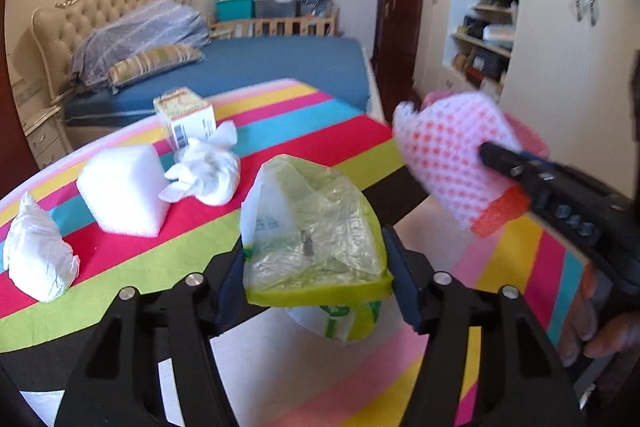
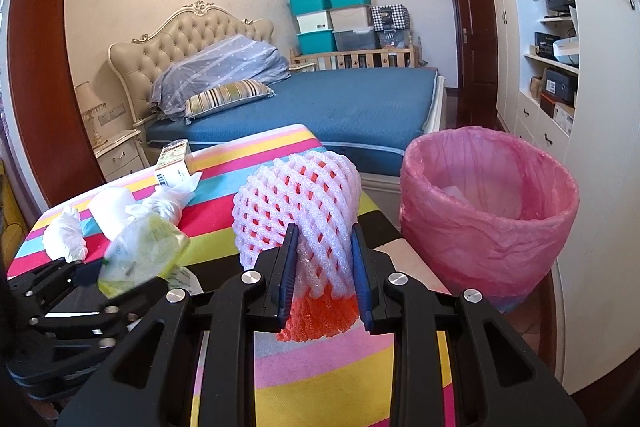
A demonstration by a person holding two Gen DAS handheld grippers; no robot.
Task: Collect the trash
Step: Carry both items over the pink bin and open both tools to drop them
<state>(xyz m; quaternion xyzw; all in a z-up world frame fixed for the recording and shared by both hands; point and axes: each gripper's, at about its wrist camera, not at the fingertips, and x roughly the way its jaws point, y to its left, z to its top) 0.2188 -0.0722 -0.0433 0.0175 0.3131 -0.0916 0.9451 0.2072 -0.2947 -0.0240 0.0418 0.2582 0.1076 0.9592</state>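
Note:
My left gripper (image 1: 314,261) is shut on a crumpled yellow-green plastic bag (image 1: 312,211), its pads pressing both sides just over the striped table (image 1: 320,123). In the right wrist view that gripper (image 2: 120,267) and the bag (image 2: 140,251) are at the lower left. My right gripper (image 2: 324,239) is shut on a pink-white foam fruit net (image 2: 296,195) with an orange part below. The same net (image 1: 448,155) hangs at the right of the left wrist view. A bin with a pink liner (image 2: 488,203) stands just right of the net, past the table's edge.
On the table lie a white foam block (image 1: 120,187), a knotted white bag (image 1: 204,175), a crumpled white wad (image 1: 36,255) and a small carton (image 1: 186,117). A blue bed (image 2: 340,103) is behind the table and a white wardrobe (image 2: 600,147) is behind the bin. A hand (image 1: 600,327) grips the right tool.

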